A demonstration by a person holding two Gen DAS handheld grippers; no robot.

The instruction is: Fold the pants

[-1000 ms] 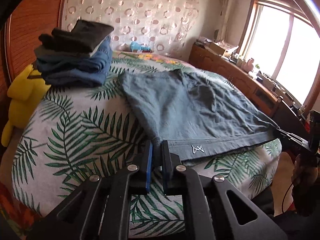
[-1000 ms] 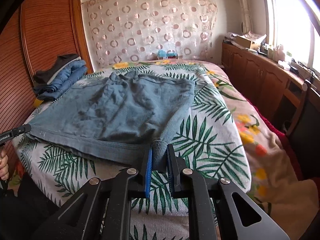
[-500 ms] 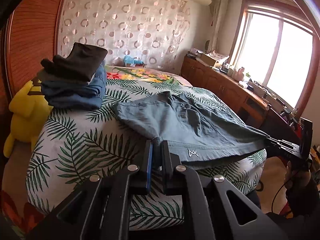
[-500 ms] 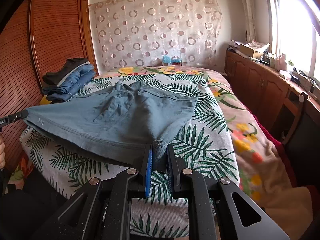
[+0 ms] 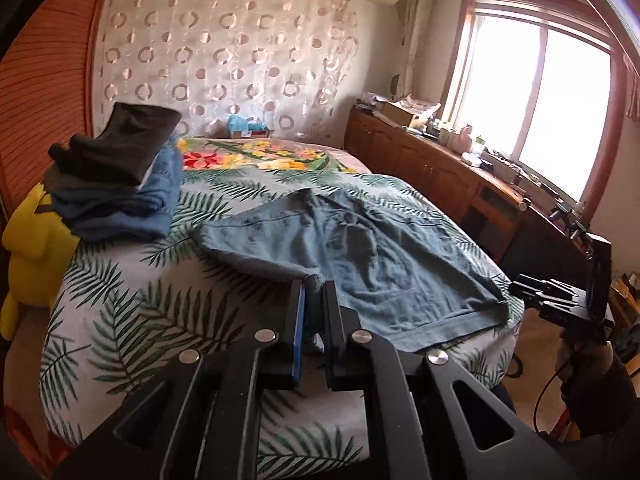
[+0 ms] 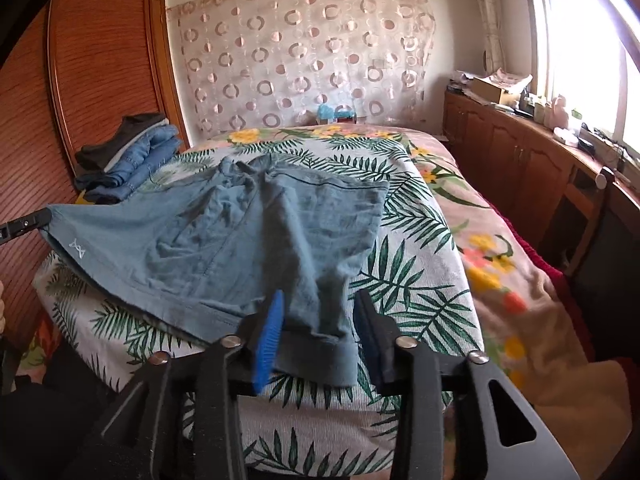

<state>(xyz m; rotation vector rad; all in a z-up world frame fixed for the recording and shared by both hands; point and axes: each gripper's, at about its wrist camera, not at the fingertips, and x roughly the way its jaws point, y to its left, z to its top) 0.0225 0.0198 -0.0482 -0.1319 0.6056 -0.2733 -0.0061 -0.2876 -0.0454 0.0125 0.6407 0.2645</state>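
- My left gripper (image 5: 313, 298) pinched a corner of the blue pants (image 5: 360, 252).
- My right gripper (image 6: 318, 322) stood spread, straddling their hem on the bed (image 6: 420, 300).

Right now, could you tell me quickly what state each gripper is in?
Left gripper: closed, pinching a corner of the blue pants.
Right gripper: open, jaws spread either side of the pants' hem, gripping nothing.

Matt blue cloth pants (image 6: 224, 236), leaf-print woven bedspread (image 6: 416, 280), glossy wooden wardrobe (image 6: 100, 60)
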